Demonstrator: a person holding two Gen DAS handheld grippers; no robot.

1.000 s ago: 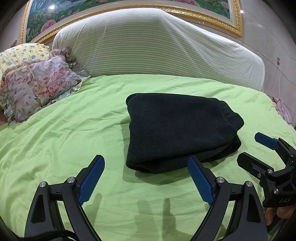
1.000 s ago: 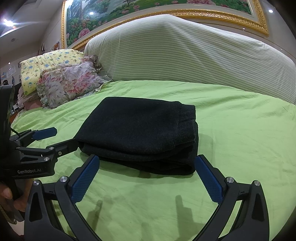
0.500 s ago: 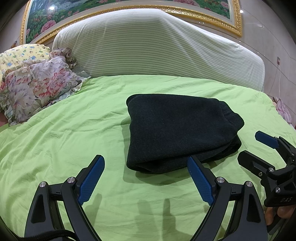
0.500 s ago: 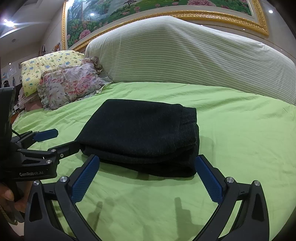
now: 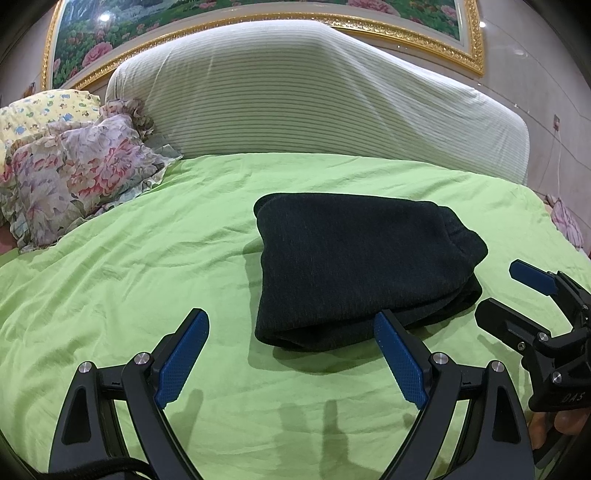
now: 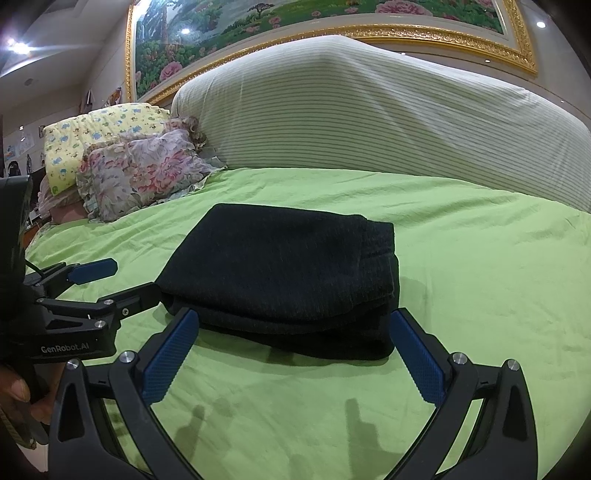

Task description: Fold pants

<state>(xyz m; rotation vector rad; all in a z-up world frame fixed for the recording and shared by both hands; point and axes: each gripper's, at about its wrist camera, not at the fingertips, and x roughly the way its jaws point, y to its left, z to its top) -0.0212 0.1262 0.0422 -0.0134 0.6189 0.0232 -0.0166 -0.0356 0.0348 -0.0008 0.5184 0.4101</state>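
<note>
The black pants (image 5: 354,266) lie folded in a thick stack on the green sheet (image 5: 147,258); they also show in the right wrist view (image 6: 288,273). My left gripper (image 5: 291,354) is open and empty, just short of the stack's near left edge. My right gripper (image 6: 295,354) is open and empty, just short of the stack's near right edge. The right gripper also shows at the right of the left wrist view (image 5: 517,295). The left gripper shows at the left of the right wrist view (image 6: 110,280), close to the stack's corner.
A striped padded headboard (image 5: 314,103) rises behind the bed. Floral and yellow pillows (image 5: 74,173) are piled at the back left. A gold-framed painting (image 6: 295,22) hangs above. A pink cloth (image 5: 567,225) lies at the far right edge.
Both grippers have eased back slightly from the folded pants and stay open. The pants have not moved.
</note>
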